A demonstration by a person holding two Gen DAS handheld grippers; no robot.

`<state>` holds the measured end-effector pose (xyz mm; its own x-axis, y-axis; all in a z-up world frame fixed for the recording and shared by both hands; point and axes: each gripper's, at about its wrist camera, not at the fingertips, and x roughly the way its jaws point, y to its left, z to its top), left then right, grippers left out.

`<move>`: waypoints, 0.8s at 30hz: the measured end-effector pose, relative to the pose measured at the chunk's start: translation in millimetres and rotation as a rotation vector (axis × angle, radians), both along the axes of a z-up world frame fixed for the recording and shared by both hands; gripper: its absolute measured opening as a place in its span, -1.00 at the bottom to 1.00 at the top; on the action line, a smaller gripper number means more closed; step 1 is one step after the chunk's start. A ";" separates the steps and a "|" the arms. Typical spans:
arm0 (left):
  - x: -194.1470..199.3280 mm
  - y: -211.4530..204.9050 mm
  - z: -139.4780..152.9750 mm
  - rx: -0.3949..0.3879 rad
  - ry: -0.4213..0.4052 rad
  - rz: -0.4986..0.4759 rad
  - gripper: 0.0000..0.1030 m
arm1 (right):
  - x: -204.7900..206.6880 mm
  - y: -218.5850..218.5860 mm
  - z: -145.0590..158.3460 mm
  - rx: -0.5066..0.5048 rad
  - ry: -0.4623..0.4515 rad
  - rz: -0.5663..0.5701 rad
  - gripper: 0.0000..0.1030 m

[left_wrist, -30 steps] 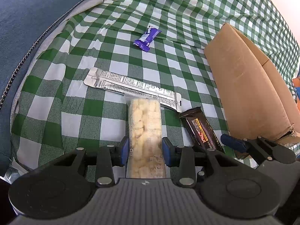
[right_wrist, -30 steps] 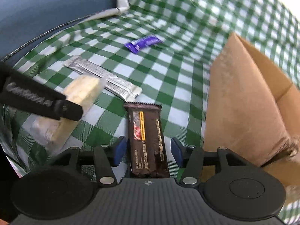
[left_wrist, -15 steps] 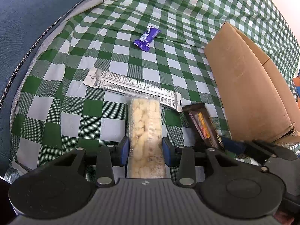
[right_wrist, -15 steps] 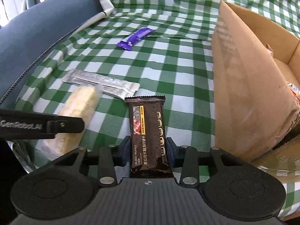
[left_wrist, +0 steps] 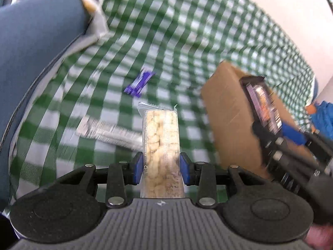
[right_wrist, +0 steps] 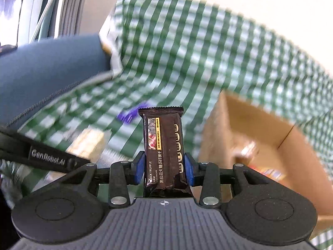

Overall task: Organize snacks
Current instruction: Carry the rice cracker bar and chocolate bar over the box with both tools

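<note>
grip: our left gripper held the cracker pack, right gripper the dark bar | spot: both lifted beside the box | risk: end-only grips, so packs could've slipped or snagged its wall

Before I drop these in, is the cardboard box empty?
No, the cardboard box already has snack packets lying inside it.

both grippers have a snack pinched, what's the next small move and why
Probably carry the right gripper over the open cardboard box and let go there. It is shut on the dark cracker pack, clear of the checked cloth, and the box, with snacks already inside, lies just to its right. The left gripper, shut on the pale puffed bar, can follow.
</note>
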<state>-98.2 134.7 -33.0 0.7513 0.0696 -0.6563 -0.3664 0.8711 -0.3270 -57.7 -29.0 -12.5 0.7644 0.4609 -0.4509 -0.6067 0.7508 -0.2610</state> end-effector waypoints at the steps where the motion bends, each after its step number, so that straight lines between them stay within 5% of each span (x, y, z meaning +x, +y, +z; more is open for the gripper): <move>1: 0.0 -3.2 5.9 0.006 -0.024 -0.006 -0.21 | 1.3 -5.2 10.3 0.002 -0.055 -0.017 -0.21; 9: 6.6 -37.4 40.0 0.001 -0.163 -0.073 -0.21 | 51.8 -70.2 67.7 0.006 -0.277 -0.190 -0.21; 14: 17.9 -65.7 56.0 0.036 -0.211 -0.131 -0.21 | 86.0 -120.3 68.1 0.092 -0.228 -0.339 -0.21; 24: 102.2 -121.3 106.6 0.080 -0.310 -0.290 -0.21 | 101.9 -162.3 66.6 0.135 -0.191 -0.416 -0.21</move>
<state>4.0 13.4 73.6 0.9080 -0.1315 -0.3979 0.0018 0.9507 -0.3100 44.2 -191.4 54.1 0.9599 0.1429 -0.2414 -0.1979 0.9547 -0.2220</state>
